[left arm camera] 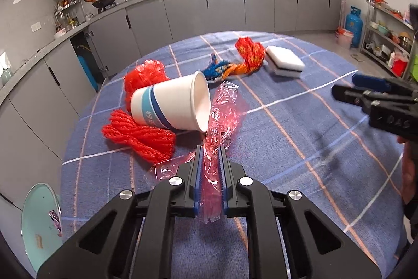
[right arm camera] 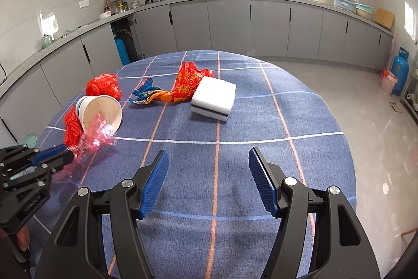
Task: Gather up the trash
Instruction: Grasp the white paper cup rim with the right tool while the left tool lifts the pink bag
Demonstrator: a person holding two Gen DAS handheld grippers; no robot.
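The left gripper (left arm camera: 210,148) pinches the pink plastic wrapper (left arm camera: 224,111) near the table's (left arm camera: 313,148) left edge; lift slowly, clear of the paper cup (left arm camera: 169,106). The right gripper (right arm camera: 207,156) hangs wide, empty.

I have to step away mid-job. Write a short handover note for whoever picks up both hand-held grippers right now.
Left hand-held gripper: shut on the crinkled pink clear plastic wrapper, not yet carried off.
Right hand-held gripper: open, empty, over the blue checked tablecloth.
Still on the table: tipped white paper cup, two red mesh bundles, orange-blue crumpled bag, white sponge block.
Done: only the wrapper is grasped.
Left: everything else; no bin is visible.
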